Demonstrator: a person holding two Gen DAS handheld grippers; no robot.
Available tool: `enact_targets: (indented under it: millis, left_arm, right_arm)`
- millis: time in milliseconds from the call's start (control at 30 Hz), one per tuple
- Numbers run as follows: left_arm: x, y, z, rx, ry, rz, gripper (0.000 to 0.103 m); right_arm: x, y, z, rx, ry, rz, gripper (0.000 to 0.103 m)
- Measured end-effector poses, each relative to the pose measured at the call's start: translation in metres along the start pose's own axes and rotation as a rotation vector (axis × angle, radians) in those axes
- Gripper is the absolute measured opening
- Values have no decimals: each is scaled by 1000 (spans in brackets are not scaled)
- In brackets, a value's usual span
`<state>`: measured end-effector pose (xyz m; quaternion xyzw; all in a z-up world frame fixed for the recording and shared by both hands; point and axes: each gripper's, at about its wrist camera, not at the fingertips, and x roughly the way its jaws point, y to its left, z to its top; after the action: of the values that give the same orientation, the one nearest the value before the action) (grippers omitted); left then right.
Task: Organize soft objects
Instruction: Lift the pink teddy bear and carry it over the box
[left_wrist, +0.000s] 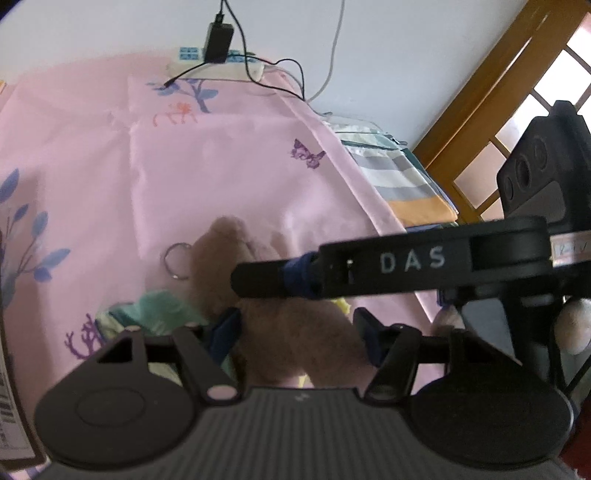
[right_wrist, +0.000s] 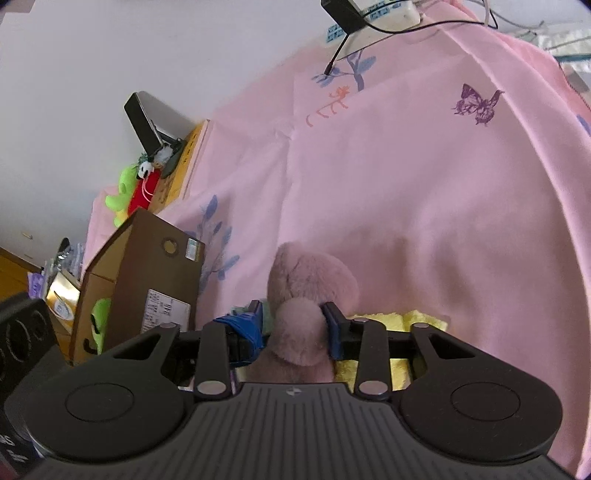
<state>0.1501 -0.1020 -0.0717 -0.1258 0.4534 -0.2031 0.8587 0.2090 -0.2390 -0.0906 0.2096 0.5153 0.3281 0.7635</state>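
A brownish-pink plush toy with a metal key ring lies on the pink sheet. My left gripper has its blue pads on either side of the plush body, jaws wide. My right gripper is shut on a rounded part of the same plush toy; its finger crosses the left wrist view. A teal cloth lies left of the plush and a yellow cloth under it.
A brown cardboard box with a green plush stands at the left. More green plush lies behind. A power strip with cables sits at the far edge. Folded striped bedding lies right.
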Motion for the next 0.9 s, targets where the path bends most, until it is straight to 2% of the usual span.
enact_targets:
  millis: [167,400,533,767,900]
  left_arm:
    - [-7,-10,0,31,-6,-1,63]
    - [-36,-26,-1,82,-60,-30,63]
    - [-64,-24,1,89,-117,-55,63]
    - [-128,-4,6,120,-245,-53,63]
    - [-167,17,8,141,-323,-9,63]
  right_arm:
    - [-12,-4,-6,14,-39,25,13]
    - [-49,16,-17,-20,-156,91,12]
    - [-62,41,-18,-74,-222,124,11]
    - [-72,97,-18,-167,-311,198,11]
    - [-65,138,-16,-222,-328,279,11]
